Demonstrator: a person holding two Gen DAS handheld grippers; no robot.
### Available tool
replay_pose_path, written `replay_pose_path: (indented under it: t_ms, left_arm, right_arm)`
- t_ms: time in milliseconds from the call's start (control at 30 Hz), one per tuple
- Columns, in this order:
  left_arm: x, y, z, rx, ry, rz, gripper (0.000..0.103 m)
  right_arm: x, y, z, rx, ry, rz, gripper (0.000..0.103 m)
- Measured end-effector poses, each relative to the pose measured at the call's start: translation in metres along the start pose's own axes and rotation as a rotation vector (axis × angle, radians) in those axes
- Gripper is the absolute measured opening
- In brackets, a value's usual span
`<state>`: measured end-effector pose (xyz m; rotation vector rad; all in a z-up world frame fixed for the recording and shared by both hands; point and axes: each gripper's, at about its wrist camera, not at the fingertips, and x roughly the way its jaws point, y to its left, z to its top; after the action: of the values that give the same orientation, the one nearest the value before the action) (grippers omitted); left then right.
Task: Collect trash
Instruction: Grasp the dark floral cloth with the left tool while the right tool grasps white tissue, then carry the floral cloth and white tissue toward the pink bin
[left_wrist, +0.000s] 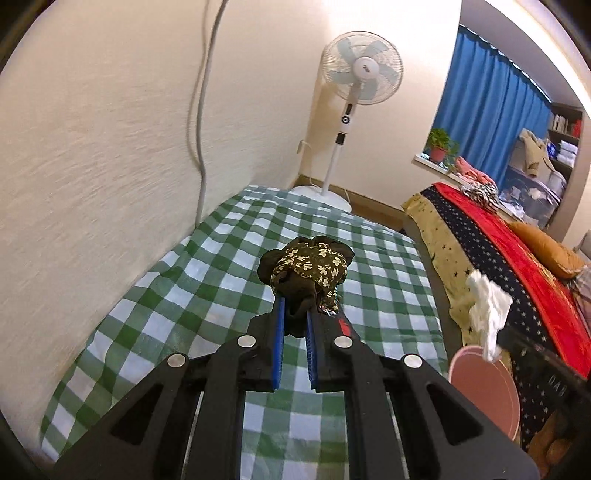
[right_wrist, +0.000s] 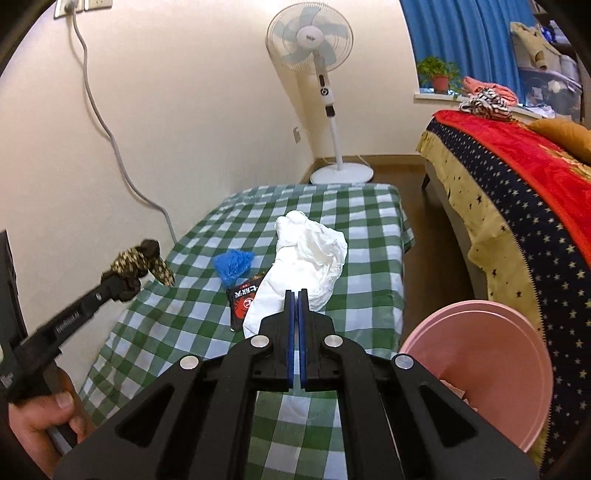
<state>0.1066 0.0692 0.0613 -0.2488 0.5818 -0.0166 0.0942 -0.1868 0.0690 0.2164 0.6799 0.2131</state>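
Trash: a crumpled white tissue (right_wrist: 310, 258) is pinched in the right tool (right_wrist: 297, 295), hanging above the middle of the counter (right_wrist: 369, 236) with its green-and-white checked cloth; a floral brown scrunchie-like wad (left_wrist: 308, 269) is clamped in the left tool (left_wrist: 295, 314), held up over the counter's wall-side edge
Left on the counter: a blue crumpled wad (right_wrist: 233, 263) and a black-and-red wrapper (right_wrist: 243, 302) lie near the middle, touching or nearly so, partly behind the tissue
Right tool: clenched, pads almost meeting on the tissue
Left tool: clenched on the floral wad, gripped by a hand (right_wrist: 40, 417) at the lower left of the right wrist view
Bin: pink basin (right_wrist: 491, 373) stands just off the counter's right edge, between counter and bed (right_wrist: 517, 177)
Edges: counter's left edge runs along the wall; far edge faces a standing fan (right_wrist: 310, 40)
Open room: a strip of bare floor between the counter's right edge and the bed
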Motion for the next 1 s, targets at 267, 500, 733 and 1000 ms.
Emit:
replay_pose_path:
  t_ms: [267, 500, 733, 1000]
  left_arm:
    - [-0.022, -0.018, -0.017, 0.056, -0.020, -0.051, 0.010]
    - [-0.031, -0.029, -0.026, 0.093, -0.043, -0.087, 0.010]
    - [-0.029, -0.035, -0.032, 0.113, -0.043, -0.103, 0.010]
    - [-0.022, -0.044, -0.038, 0.130, -0.027, -0.125, 0.010]
  right_arm:
    - [-0.037, -0.009, 0.000, -0.005, -0.033, -0.014, 0.002]
    - [-0.062, -0.027, -0.006, -0.008, -0.048, -0.048, 0.002]
    - [-0.072, -0.043, -0.019, 0.011, -0.064, -0.113, 0.002]
    - [-0.070, -0.060, -0.032, 0.036, -0.063, -0.163, 0.002]
